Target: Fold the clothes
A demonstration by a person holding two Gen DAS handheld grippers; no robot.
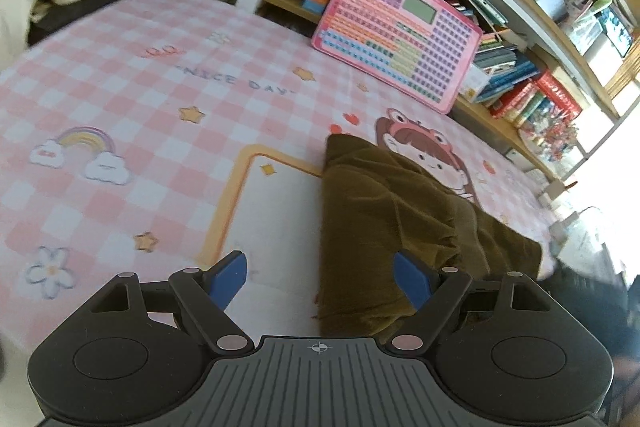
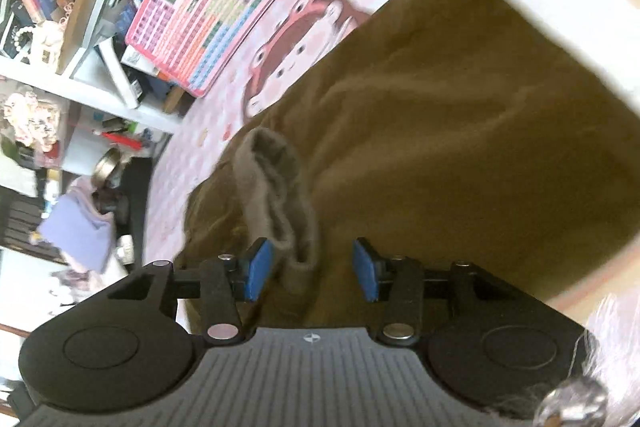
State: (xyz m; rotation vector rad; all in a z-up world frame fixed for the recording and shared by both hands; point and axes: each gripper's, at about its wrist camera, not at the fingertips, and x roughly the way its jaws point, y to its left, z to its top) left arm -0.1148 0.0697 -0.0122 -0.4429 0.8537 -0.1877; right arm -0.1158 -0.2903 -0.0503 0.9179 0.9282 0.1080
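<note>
My right gripper [image 2: 313, 269] hangs spread over a grey band [image 2: 276, 195] on the brown garment [image 2: 460, 147], left gripper [image 1: 320, 281] spread at its edge on the checked cloth [image 1: 120, 87], so a shallow pinch could slip, I reckon

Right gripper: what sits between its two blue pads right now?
In the right wrist view, the right gripper is open, and a raised grey-beige fold of the brown garment runs into the gap, nearer one pad.
</note>
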